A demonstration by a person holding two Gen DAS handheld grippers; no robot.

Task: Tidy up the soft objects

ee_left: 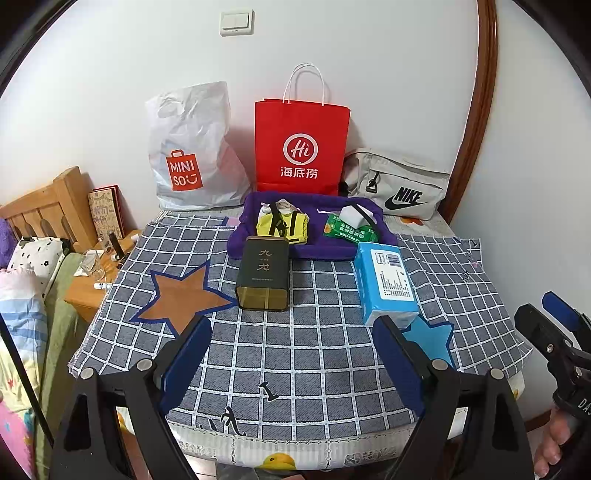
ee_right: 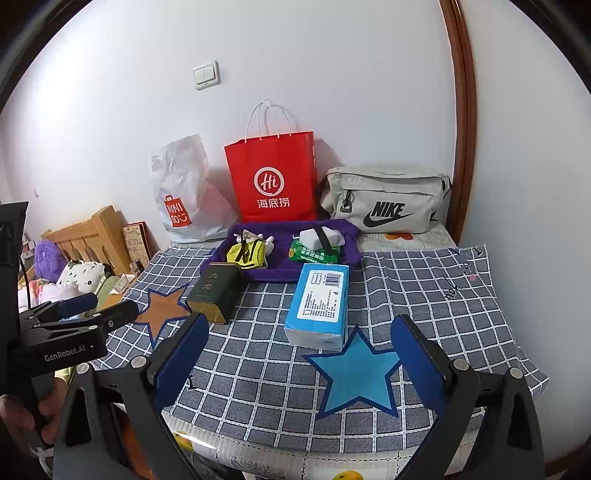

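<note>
Two fisheye views are taken from the near edge of the checked cloth [ee_left: 295, 343], angled downward toward the wall. The left wrist view is set left of centre, the right wrist view further right. Both are shared by the red paper bag [ee_left: 301, 147], purple tray [ee_right: 347, 236] and blue tissue pack [ee_right: 319, 299], seen at middle distance.

A bedroom in a home: a wooden headboard [ee_left: 48, 210] and patterned bedding [ee_left: 22, 295] lie off the table's left edge, shopping bags [ee_left: 301, 147] lean against the wall under a light switch [ee_left: 236, 22].
</note>
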